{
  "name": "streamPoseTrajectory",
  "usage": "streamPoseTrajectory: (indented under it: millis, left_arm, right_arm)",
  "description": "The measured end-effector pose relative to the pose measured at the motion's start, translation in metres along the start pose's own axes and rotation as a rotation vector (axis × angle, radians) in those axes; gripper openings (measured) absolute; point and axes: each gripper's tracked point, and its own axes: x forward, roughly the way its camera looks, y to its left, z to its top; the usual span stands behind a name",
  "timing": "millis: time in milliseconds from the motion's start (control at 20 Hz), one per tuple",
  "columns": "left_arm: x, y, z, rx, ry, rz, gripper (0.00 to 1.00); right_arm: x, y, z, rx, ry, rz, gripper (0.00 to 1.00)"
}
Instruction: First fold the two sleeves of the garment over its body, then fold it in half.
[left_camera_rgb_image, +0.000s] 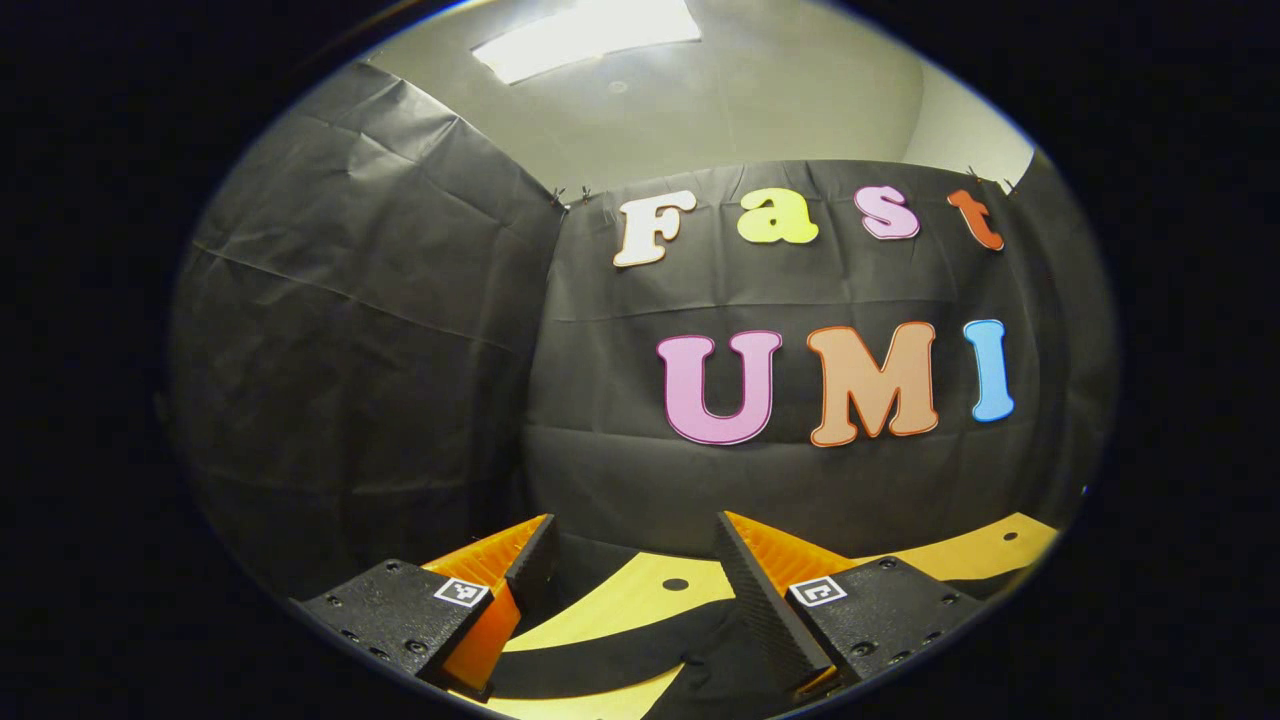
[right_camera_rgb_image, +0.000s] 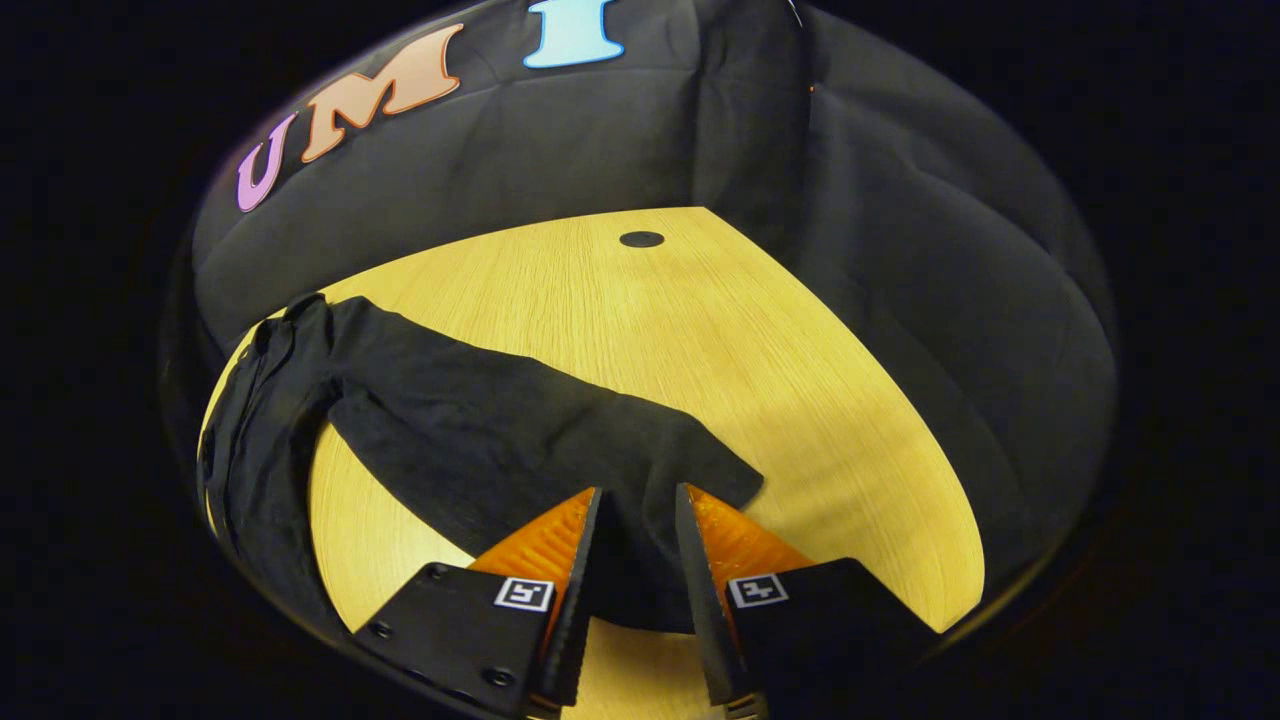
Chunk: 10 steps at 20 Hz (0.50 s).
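Down at 6 o'clock in the right gripper view, the right gripper (right_camera_rgb_image: 636, 520) has its jaws narrowed around the sleeve (right_camera_rgb_image: 560, 440) end of the black garment (right_camera_rgb_image: 300, 400), cloth between them; can't tell if they're really pinching it. Garment body sits at 9 o'clock on the bench (right_camera_rgb_image: 700, 330). Left gripper (left_camera_rgb_image: 635, 560) hangs with its jaws wide apart, holding nothing, a dark strip of cloth lying below. My worry: thin fabric, so the sleeve could slip out mid-fold or drag the body along.
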Motion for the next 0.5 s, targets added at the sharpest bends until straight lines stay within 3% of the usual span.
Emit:
streamPoseTrajectory:
  millis: [150, 400, 500]
  left_arm:
    - [0.001, 0.002, -0.001, -0.020, 0.001, 0.003, 0.92]
    - [-0.002, 0.013, -0.001, -0.021, 0.002, 0.026, 0.93]
    - [-0.002, 0.017, 0.000, -0.016, -0.001, 0.034, 0.92]
  right_arm:
    - [0.000, 0.004, 0.000, -0.014, -0.009, -0.014, 0.11]
    - [-0.005, 0.008, 0.003, -0.053, -0.034, -0.044, 0.06]
    - [-0.015, 0.014, 0.017, -0.060, -0.093, -0.050, 0.06]
